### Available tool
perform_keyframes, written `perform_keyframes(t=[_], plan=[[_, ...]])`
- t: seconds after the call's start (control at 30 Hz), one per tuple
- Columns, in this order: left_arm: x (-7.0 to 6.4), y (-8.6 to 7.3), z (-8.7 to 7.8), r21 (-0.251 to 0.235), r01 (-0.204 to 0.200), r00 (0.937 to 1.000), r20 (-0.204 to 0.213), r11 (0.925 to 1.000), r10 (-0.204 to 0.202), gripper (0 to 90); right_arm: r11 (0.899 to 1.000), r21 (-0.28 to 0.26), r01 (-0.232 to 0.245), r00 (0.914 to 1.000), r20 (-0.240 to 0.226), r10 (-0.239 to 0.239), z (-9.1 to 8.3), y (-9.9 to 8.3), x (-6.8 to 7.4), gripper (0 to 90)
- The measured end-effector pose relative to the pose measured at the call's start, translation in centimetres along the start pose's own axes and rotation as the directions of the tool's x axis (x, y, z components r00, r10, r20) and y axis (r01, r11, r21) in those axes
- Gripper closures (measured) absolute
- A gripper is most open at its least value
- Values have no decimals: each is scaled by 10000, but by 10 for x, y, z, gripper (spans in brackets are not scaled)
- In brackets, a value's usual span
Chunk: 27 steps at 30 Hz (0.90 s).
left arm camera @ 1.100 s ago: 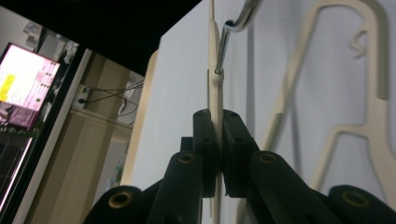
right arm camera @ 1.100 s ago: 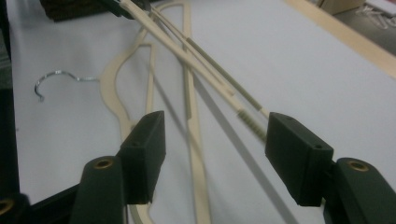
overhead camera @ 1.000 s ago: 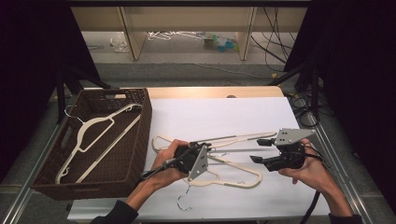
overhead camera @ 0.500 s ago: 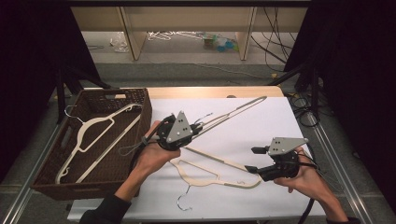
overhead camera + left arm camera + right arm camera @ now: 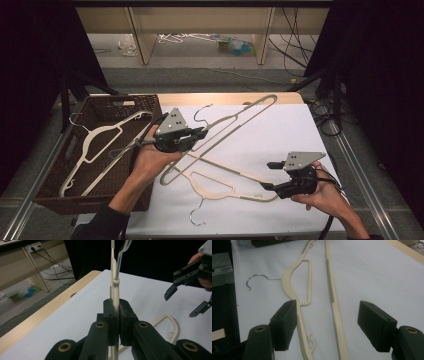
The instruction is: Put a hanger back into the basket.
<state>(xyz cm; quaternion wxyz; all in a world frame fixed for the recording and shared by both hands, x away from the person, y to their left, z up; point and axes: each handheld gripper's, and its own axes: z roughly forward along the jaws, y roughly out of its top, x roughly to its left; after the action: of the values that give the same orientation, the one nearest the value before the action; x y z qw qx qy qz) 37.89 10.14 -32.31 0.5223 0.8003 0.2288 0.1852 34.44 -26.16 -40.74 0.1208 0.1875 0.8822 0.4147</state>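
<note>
My left gripper point(image 5: 201, 133) is shut on a cream hanger point(image 5: 235, 120) near its neck and holds it off the white table, slanting up to the far right, metal hook point(image 5: 200, 112) on top. In the left gripper view the jaws point(image 5: 115, 315) pinch the hanger point(image 5: 114, 287) edge-on. A second cream hanger point(image 5: 225, 185) lies flat on the table, hook point(image 5: 197, 218) toward the front edge. My right gripper point(image 5: 268, 175) stands open just right of it; in the right gripper view its jaws point(image 5: 329, 323) straddle that hanger point(image 5: 295, 285) with nothing gripped.
A brown wicker basket point(image 5: 125, 100) stands left of the table, with cream hangers point(image 5: 100, 137) lying in it. The white table top point(image 5: 290, 130) has a wooden far edge point(image 5: 225, 98). Metal rails run along both sides; cables trail at the right.
The left gripper has lifted one hanger off the table and carried it up and left, toward the basket. The right gripper has drawn back toward the front right, open.
</note>
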Motion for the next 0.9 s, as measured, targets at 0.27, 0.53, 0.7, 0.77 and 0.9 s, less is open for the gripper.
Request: perform_keyframes(t=[0.27,0.53,0.7,0.77,0.9], plan=[[7,3,-12,72,732,9973,63,9973,-732,857,9997,154,-166,9998,57,165,4,-4,3,292],[12,13,-29,-147,1727,9828,690,9849,-1713,857,9996,200,-183,9998,-46,184,4,-6,4,292],[10,23,-42,-203,2154,9697,1227,9763,-2113,857,9998,53,-176,9998,4,176,4,-7,4,292],[9,26,-47,-199,2229,9673,1285,9746,-2186,857,9998,124,-170,9999,19,170,3,-7,4,289],[9,34,-58,-340,2338,9633,1435,9717,-2268,857,9998,132,-172,9999,-4,172,2,-7,4,285]])
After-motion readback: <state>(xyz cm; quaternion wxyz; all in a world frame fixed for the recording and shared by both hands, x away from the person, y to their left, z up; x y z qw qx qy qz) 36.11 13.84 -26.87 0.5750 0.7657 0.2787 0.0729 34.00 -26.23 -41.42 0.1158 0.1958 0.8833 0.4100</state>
